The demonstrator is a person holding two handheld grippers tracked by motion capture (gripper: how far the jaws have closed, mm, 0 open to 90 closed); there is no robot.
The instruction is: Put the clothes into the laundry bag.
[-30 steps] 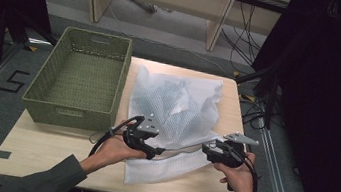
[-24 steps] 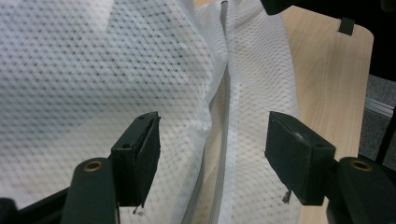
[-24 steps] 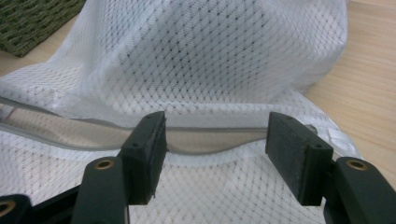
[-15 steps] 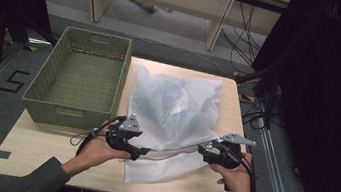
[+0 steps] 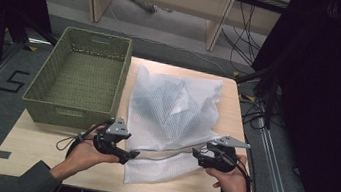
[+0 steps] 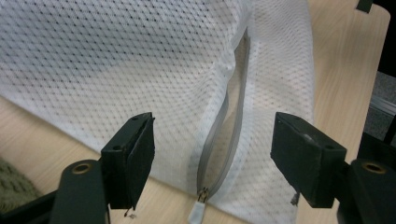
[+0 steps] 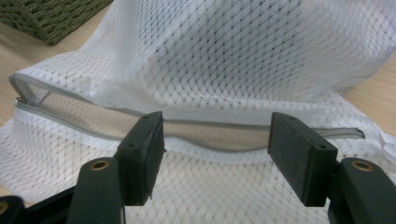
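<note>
**Mesh bag unzipped, both my grippers off it**

My left gripper (image 5: 126, 154) sits at the near left end of the zip, jaws spread and just opened further, gripping nothing; the zipper pull (image 6: 197, 215) lies on the table between them. My right gripper (image 5: 199, 154) is at the near right end, jaws also released, with mesh and zip in front of them but untouched. The white mesh laundry bag (image 5: 172, 114) lies mid-table (image 5: 24, 149), running near to far: fine see-through netting, grey zipper (image 7: 205, 140) gaping along the near part, something bulky and darker bunched inside. Far left: green woven basket (image 5: 80, 76), just beside the bag.
</note>
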